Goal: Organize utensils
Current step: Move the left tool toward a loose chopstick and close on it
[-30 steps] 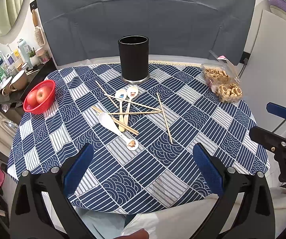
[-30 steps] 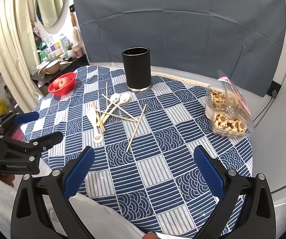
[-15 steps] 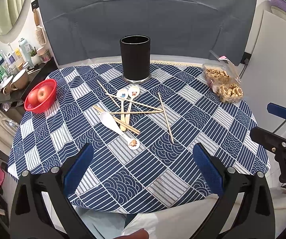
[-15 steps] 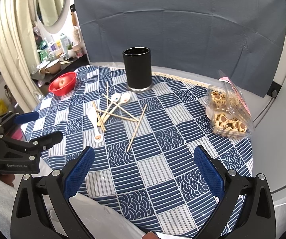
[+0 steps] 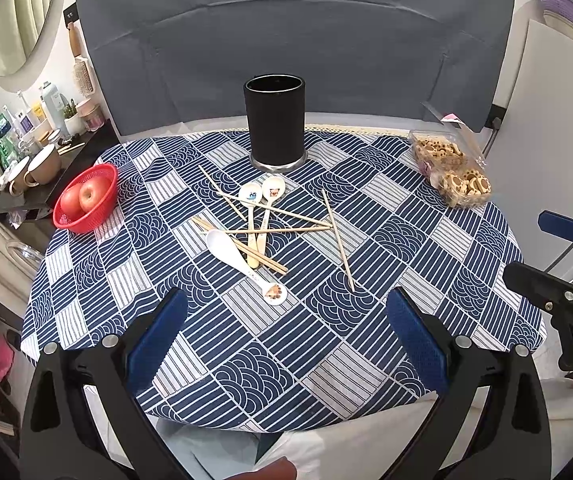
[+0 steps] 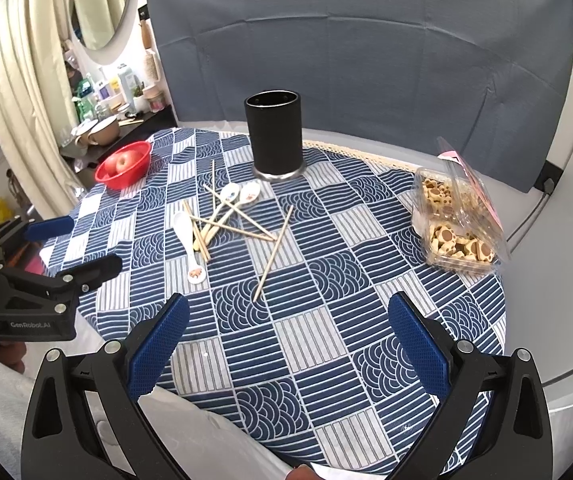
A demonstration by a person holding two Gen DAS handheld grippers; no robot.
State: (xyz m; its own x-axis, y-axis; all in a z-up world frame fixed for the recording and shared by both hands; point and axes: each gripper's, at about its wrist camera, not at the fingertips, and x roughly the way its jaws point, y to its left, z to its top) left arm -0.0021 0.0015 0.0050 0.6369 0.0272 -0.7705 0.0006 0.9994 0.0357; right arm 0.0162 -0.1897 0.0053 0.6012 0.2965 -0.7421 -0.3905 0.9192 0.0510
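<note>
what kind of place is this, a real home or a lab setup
Probably a lived-in home corner staged for recording: a round table with a patterned tablecloth, a side shelf of mugs and bottles under a round mirror, and a grey backdrop hung behind.

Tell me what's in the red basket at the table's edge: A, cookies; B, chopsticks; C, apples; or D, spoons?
C: the red basket holds apples, while the cookies sit in a clear box on the other side and the spoons and chopsticks lie loose on the cloth.
</note>
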